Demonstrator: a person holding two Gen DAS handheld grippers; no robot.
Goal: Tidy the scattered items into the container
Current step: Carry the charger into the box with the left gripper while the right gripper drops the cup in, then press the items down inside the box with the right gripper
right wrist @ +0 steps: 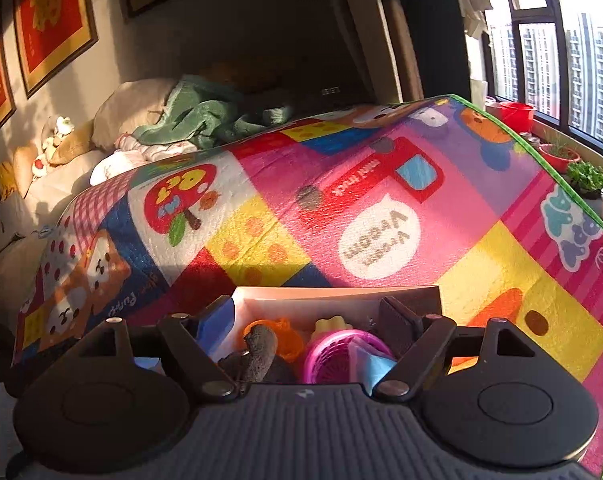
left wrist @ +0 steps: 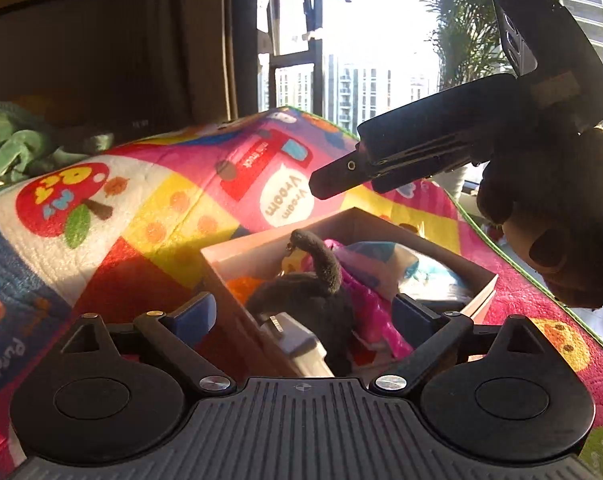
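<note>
Left gripper (left wrist: 303, 314): nearest the left wrist camera, jaws spread wide with nothing pinched; its left blue pad (left wrist: 195, 316) hangs outside the box's left wall, its right one inside, over the contents.
Box (left wrist: 237, 254): a pale open cardboard container lying on the play mat, near the mat's lower edge in both views.
Dark plush toy (left wrist: 301, 300): inside the box toward its left wall, one fuzzy limb curving upward; it sits between the left gripper's pads, apart from both.
White block (left wrist: 297, 334): lying in the box beside the plush toy, at the near-left corner.
Pink items (left wrist: 375, 312): crumpled among coloured bits in the box's middle; the right wrist view shows a pink round basket (right wrist: 341, 354) there, with an orange piece (right wrist: 285, 334) to its left.
Right gripper (right wrist: 305, 322): jaws wide apart, gripping nothing, hovering over the box's contents; whether the pads brush the box I cannot tell.
Hand (left wrist: 557, 216): wrapped round the right gripper's handle, above the box's right corner.
Play mat (right wrist: 381, 184): bright cartoon patchwork, carrying the box.
</note>
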